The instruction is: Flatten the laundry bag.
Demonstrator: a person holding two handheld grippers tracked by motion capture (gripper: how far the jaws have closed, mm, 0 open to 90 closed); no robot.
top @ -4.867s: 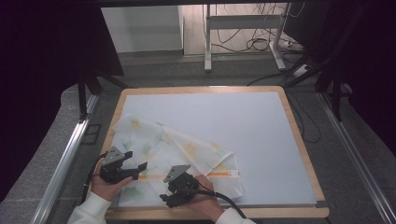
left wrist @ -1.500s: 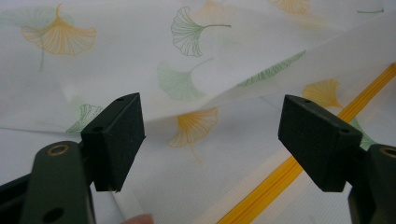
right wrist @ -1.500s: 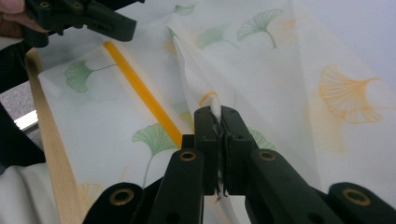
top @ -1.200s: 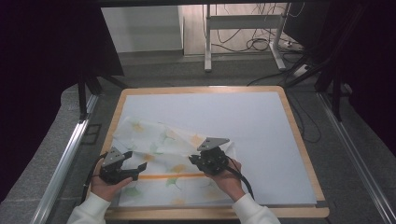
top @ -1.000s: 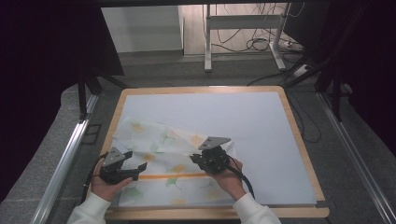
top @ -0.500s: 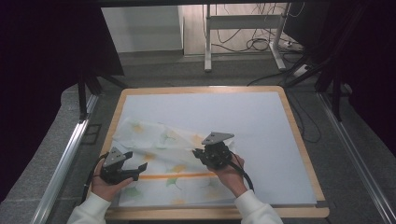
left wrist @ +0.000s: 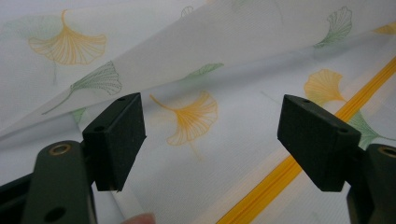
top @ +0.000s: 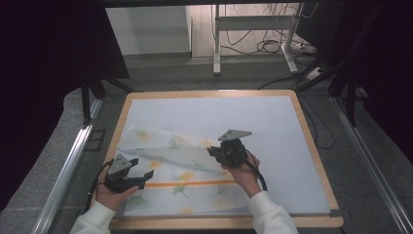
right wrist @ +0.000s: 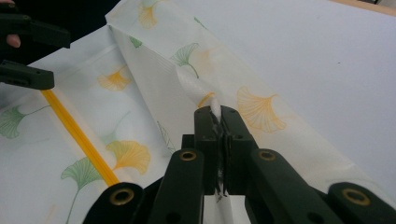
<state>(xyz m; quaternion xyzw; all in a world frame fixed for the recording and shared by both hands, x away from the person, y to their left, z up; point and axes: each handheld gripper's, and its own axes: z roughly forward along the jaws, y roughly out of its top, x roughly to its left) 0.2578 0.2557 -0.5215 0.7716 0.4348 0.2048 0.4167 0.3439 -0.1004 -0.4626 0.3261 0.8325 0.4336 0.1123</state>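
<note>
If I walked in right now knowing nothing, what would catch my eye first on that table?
Probably the thin white cloth printed with orange and green ginkgo leaves, spread over the near left part of the pale table, with an orange stripe across it. The right gripper pinches a fold of it and lifts it off the table. The left gripper waits at the cloth's left edge, its jaws wide open.

Count on inspection: one worktop (top: 311,146), covered by one pale sheet. One white cloth (top: 165,161) printed with ginkgo leaves, bearing one orange stripe (top: 195,184). Two tongs: left tongs (top: 142,178) and right tongs (top: 214,152), each carrying one grey three-cornered plate and two black jaws. Two hands, two white sleeves.
</note>
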